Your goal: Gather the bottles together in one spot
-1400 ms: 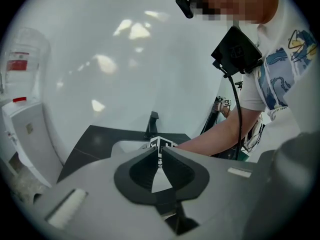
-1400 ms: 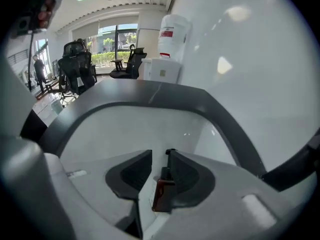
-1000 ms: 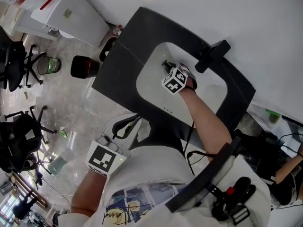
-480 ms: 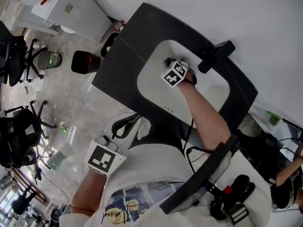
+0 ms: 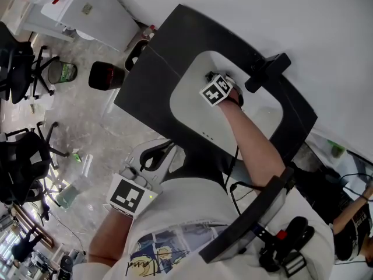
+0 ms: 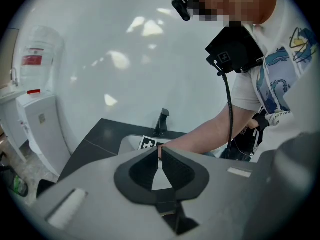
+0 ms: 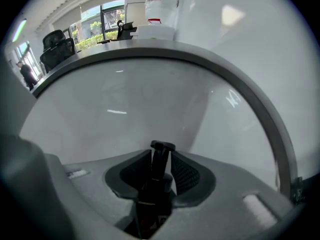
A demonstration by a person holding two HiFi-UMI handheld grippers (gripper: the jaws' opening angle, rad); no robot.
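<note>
Right gripper view shows our right gripper (image 7: 161, 159) pinching a dark pump bottle (image 7: 152, 199) at its neck, down inside the white sink (image 7: 125, 104). Our left gripper (image 6: 160, 153) waits near our torso, jaws pressed together.

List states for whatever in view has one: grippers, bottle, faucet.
left gripper: shut, nothing between its jaws, held clear of the sink.
right gripper: shut on the pump bottle, reaching down into the sink.
pump bottle: dark, clamped between the pads, pump head poking out past them.
faucet: no water seen running.
</note>
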